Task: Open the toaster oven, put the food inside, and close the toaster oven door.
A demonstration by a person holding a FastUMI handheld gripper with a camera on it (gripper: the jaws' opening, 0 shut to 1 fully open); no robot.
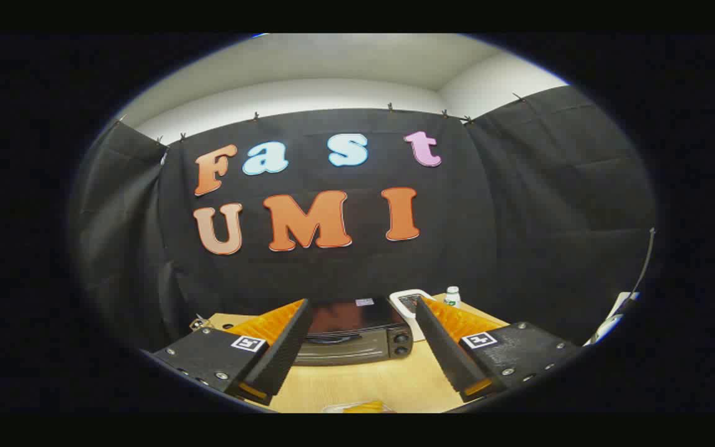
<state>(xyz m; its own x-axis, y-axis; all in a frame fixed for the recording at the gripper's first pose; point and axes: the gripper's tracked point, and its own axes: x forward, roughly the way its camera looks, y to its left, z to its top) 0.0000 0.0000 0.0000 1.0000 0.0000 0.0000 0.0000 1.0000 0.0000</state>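
A handheld two-finger gripper looks forward over a light wooden table toward a black cloth wall. Its fingers are spread wide apart and hold nothing. Framed in the gap between them, further along the table, sits a dark toaster oven with its door shut, a handle across the front and two knobs at its right side. On the table close under the gripper, nearer than the oven, lies a clear tray with something yellow in it, probably the food, only partly visible. Behind the oven to the right stand a white device and a small bottle. The task appears to be at its first step: opening the oven. That calls for moving forward, reaching the door handle and pulling it down.
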